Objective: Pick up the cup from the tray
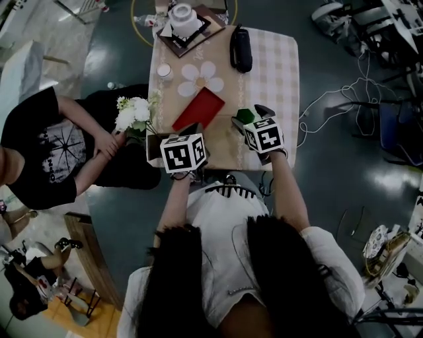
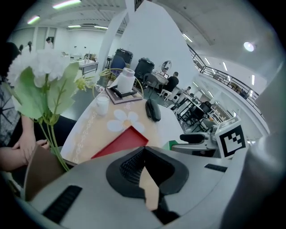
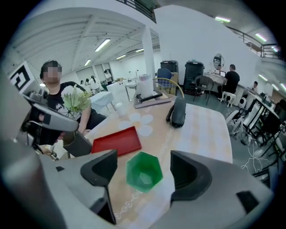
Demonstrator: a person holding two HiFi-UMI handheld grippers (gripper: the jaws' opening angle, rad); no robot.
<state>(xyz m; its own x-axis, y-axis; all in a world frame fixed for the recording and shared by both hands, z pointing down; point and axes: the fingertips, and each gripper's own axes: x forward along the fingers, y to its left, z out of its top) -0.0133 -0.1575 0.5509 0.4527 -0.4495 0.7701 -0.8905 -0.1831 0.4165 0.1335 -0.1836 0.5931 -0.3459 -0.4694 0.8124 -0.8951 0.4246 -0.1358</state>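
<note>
A green hexagonal cup [image 3: 144,171] stands upright on the tablecloth, just right of the empty red tray [image 3: 117,141] and not on it. My right gripper [image 3: 143,161] is open, with one jaw on each side of the cup and a gap between each pad and its wall. In the head view the cup [image 1: 245,115] peeks out between the jaws of the right gripper [image 1: 250,117], beside the tray [image 1: 199,109]. My left gripper [image 2: 144,150] is shut on nothing and hovers over the near table edge, below the tray [image 2: 121,142].
A black case [image 1: 240,47] lies at the far right of the table. A white jug [image 1: 184,20] on a dark board stands at the far end, with flower-shaped mats [image 1: 201,79] and a small white cup [image 1: 164,71] nearer. White flowers [image 1: 134,113] stand at the left edge beside a seated person [image 1: 39,145].
</note>
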